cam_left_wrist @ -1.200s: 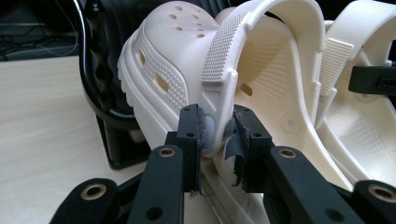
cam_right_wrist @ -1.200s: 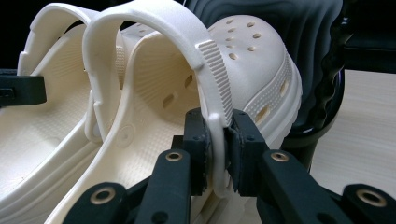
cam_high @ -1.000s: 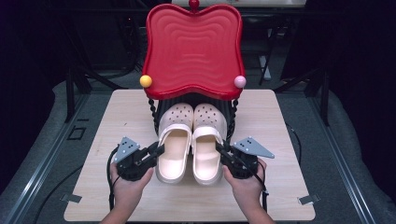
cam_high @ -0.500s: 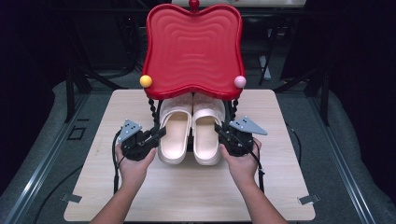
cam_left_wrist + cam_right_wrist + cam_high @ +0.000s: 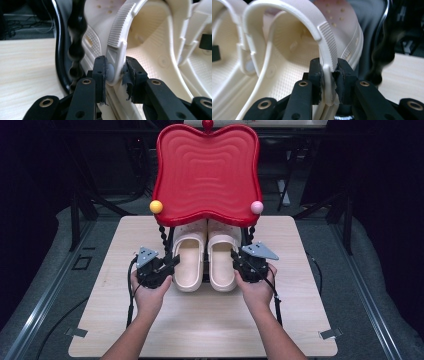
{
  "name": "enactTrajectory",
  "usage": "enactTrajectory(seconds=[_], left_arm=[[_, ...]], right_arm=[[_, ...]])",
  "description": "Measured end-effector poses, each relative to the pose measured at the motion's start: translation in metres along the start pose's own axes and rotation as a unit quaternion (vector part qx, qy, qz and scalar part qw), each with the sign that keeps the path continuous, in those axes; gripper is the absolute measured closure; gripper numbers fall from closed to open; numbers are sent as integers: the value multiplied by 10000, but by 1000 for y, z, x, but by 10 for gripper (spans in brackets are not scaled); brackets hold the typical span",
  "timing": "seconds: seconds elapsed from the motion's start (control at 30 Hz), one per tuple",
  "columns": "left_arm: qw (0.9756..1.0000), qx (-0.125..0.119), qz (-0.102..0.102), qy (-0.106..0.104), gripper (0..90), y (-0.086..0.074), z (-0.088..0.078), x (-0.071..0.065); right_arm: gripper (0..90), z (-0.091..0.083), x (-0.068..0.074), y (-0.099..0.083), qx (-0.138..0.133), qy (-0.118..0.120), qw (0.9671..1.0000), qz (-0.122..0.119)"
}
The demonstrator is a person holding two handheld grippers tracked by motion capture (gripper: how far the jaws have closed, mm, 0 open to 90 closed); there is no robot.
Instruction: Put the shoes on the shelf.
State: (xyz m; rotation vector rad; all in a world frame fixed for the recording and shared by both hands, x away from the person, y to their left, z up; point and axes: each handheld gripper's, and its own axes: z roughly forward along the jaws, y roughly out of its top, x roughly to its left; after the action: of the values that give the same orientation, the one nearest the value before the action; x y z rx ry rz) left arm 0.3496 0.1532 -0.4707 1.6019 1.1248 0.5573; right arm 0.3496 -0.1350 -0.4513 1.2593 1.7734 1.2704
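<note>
High view: a pale wooden table (image 5: 200, 320) fills the lower middle of the frame, and on it, just above centre, stands a pair of cream clogs side by side, toes pointing to the top of the frame and tucked under a red wavy-edged tray (image 5: 207, 170) that rides on a black beaded stand (image 5: 163, 237). A yellow ball (image 5: 156, 206) and a pink ball (image 5: 257, 207) sit at the tray's lower corners. The left clog (image 5: 188, 262) is held at its outer side by the left gripper (image 5: 167, 266), carried in the left hand (image 5: 149, 292); the right clog (image 5: 222, 260) is held at its outer side by the right gripper (image 5: 236, 262) in the right hand (image 5: 256, 287). In the left gripper view, centre frame, the two black jaws are closed nearly together on the clog's side wall where the heel strap (image 5: 120, 30) pivots, pads pressing both faces. In the right gripper view, centre frame, the jaws likewise pinch the ribbed strap (image 5: 325, 47) and rim of the other clog, with only the plastic's thickness between them.
</note>
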Motion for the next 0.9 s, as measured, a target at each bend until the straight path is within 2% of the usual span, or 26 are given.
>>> enactTrajectory(seconds=[0.07, 0.1, 0.17, 0.53, 0.67, 0.8, 0.9], left_arm=[[10000, 59, 24, -2, 718, -2, 1, 1], [10000, 27, 32, 9, 718, -3, 0, 1], [10000, 23, 43, 9, 715, -3, 0, 1], [9999, 79, -30, -77, 682, -1, 1, 2], [9999, 17, -9, -129, 661, 1, 0, 3], [9999, 53, 28, -119, 649, 3, -1, 3], [9999, -33, 2, -112, 629, 4, -2, 4]], right_arm=[[755, 2, -1, -3, 63, -16, 10000, 21], [749, 2, -5, -9, -42, 36, 9999, 140], [748, 2, -7, -10, -75, 63, 9998, 179], [687, 3, -1, -9, -19, 61, 9999, 80], [664, 2, -1, -8, 15, 45, 10000, 67], [647, 0, -3, -7, 4, 31, 10000, 74], [643, -1, -4, -7, -28, 34, 9999, 103]])
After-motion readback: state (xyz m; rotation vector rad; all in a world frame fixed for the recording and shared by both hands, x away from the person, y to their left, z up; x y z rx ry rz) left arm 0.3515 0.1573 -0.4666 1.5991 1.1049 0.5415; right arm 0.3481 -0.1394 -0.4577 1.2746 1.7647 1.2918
